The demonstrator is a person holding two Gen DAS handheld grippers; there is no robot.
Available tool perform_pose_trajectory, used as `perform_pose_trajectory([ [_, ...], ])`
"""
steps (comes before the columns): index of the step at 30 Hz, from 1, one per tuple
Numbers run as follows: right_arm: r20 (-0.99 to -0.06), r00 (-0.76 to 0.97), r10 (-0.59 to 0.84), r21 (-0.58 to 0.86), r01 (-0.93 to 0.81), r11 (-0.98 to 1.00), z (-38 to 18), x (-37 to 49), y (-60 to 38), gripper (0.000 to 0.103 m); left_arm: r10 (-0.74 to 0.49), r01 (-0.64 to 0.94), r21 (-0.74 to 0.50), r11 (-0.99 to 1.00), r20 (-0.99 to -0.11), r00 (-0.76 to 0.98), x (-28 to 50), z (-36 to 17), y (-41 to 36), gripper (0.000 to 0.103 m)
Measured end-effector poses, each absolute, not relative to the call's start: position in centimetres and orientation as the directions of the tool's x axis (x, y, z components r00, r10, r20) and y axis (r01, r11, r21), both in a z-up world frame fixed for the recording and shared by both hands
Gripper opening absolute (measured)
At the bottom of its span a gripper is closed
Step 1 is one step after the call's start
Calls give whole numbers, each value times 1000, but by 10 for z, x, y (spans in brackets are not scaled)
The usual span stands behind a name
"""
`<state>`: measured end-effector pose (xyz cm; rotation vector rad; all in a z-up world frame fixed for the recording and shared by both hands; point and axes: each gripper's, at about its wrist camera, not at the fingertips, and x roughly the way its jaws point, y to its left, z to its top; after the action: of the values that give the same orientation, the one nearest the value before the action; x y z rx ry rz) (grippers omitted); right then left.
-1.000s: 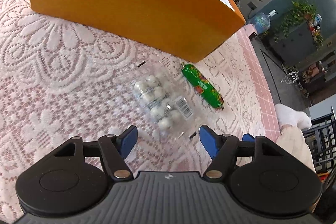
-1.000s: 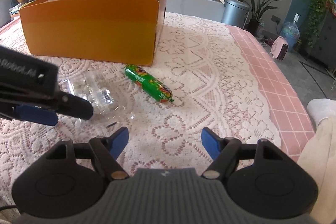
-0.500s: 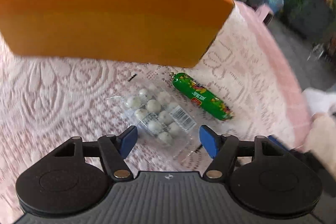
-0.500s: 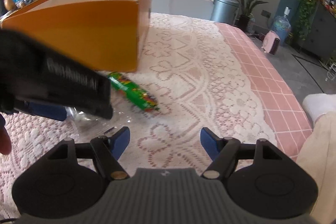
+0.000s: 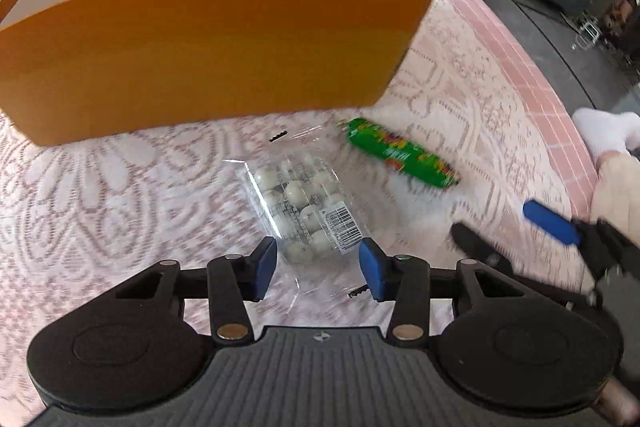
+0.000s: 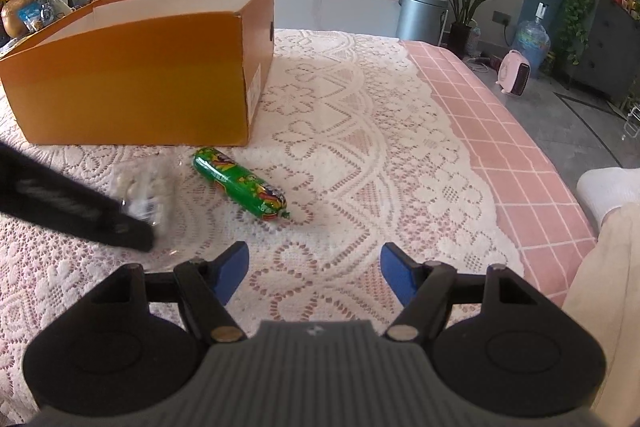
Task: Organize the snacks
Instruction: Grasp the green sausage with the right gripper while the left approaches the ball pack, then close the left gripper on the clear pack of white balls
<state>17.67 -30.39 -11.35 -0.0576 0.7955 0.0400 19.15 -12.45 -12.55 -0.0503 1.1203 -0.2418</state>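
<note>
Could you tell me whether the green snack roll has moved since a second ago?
No. The green snack roll still lies just in front of the orange box's near right corner, slanting the same way; only the view has shifted.

Clear glossy plastic bag (image 5: 308, 211); matt cardboard box (image 6: 132, 83); rough lace cloth (image 6: 360, 131).

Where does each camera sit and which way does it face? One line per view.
Left wrist: on the left gripper, looking steeply down at the clear bag of white balls between its closing jaws; a trouser leg shows at right.
Right wrist: on the open right gripper, looking across the lace tablecloth into the room; the left gripper's finger crosses at left.
Shared: orange box, green sausage pack.
</note>
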Motion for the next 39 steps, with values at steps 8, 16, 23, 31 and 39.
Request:
perform_pose_trajectory([
  [8,-684,717,133,7,-176,984,-102,183,-293,62,-207,90,-187,978,-882,422,187,-117,-87,62],
  [16,-682,697,220,-83,-373,924,-103,211,-278,54,-210,-64,-265,962,-872,441,184,-129,-90,81],
  [23,-691,672,268,-50,-413,909,-118,230,-283,46,-109,-22,-134,991,-880,462,185,-144,-127,89],
  [31,-687,639,345,-10,-484,875,-114,209,-273,33,-82,23,-80,997,-890,448,187,-146,-112,86],
  [39,-670,688,278,-59,-424,904,-121,214,-259,28,-54,5,-60,998,-868,493,184,-141,-109,88],
])
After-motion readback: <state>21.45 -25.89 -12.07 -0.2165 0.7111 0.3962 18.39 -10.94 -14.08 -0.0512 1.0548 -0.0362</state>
